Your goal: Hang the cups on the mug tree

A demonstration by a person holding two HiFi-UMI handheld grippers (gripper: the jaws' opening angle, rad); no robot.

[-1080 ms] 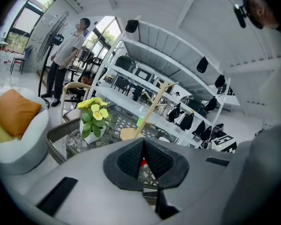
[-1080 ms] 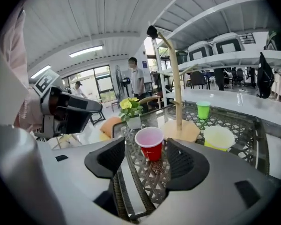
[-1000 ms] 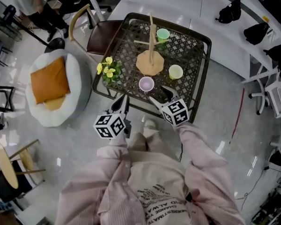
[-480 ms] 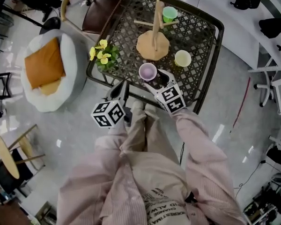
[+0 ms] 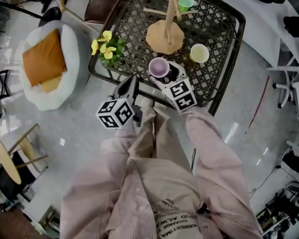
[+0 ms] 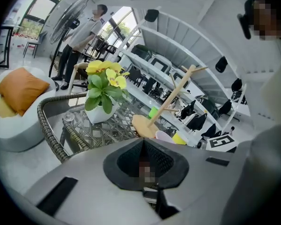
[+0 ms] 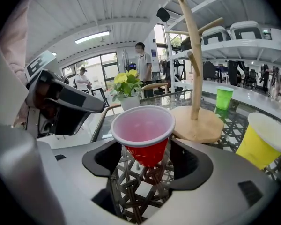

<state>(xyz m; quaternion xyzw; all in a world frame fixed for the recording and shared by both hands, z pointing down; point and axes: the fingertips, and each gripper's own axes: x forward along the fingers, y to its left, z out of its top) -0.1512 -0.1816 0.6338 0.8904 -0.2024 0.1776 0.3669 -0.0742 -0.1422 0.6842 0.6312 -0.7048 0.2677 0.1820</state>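
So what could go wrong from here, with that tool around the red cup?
1. The red cup stands loose between the right tool's opening jaws. It looks light, so one jaw nudging it first could tip it on the lattice table.
2. The mug tree and the yellow cup stand close behind. A lift swung wide might knock them.

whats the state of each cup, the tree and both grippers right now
red cup, upright on table, between right jaws, not gripped
yellow cup, upright on table
green cup, upright on table
mug tree, upright, no cups hung
left gripper, shut, empty
right gripper, opening, around red cup
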